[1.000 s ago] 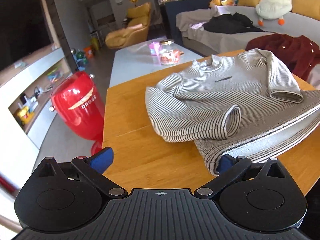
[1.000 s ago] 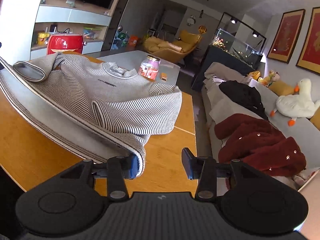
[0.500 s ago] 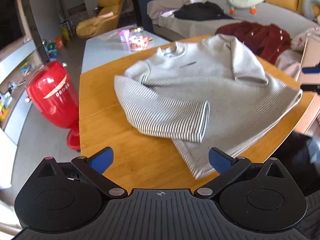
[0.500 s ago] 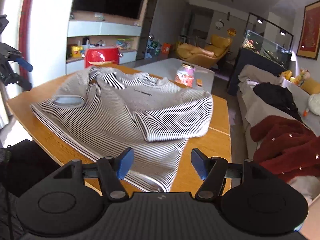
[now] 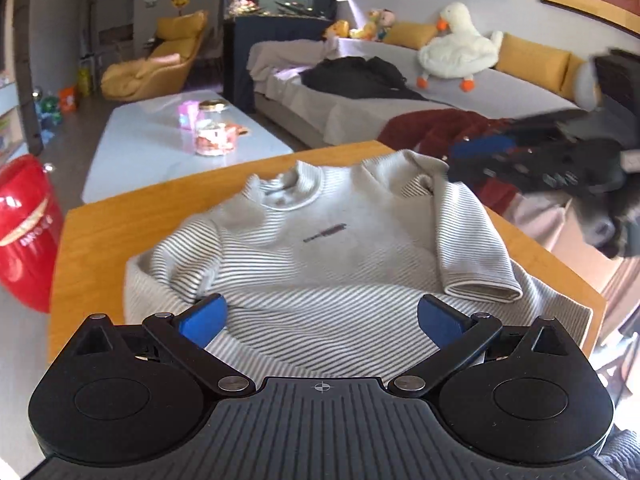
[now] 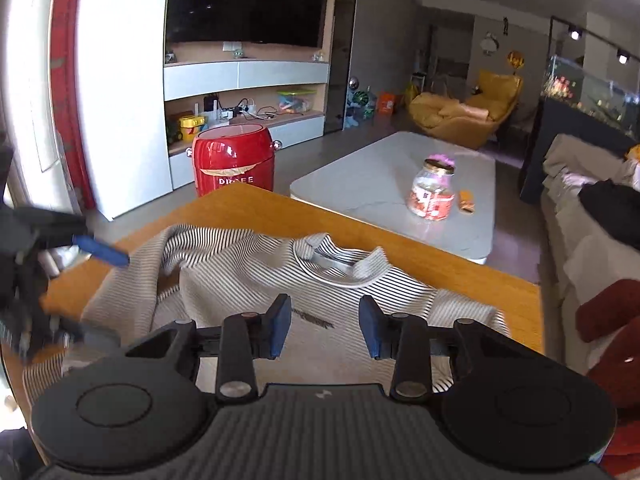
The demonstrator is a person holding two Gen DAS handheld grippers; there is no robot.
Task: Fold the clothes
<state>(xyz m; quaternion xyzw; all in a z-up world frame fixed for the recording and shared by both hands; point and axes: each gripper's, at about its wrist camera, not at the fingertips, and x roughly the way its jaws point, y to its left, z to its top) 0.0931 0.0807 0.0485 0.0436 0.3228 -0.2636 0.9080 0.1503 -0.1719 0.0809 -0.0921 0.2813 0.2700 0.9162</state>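
Sweater (image 5: 328, 256) flat on wooden table (image 5: 100, 232), both grippers (image 5: 320, 316) (image 6: 323, 326) spread wide, empty above it.

My left gripper (image 5: 318, 318) and right gripper (image 6: 324, 330): black ribbed housings, silver pivot screws, blue finger pads (image 5: 202, 316).

Near hem of the striped sweater (image 5: 320, 240) hidden behind the body of the left gripper (image 5: 318, 318), seen from the left wrist. Motion-blurred beyond the sweater's far right shoulder: the right gripper (image 5: 532, 156), finger spacing unreadable there. Red garment (image 5: 436, 128) behind the sweater partly covered by that blur. From the right wrist, smeared at the sweater's left edge: the left gripper (image 6: 44, 248), only one blue pad clear. Sweater's lower half covered by the right gripper's housing. Small chest print on the sweater too small to read.
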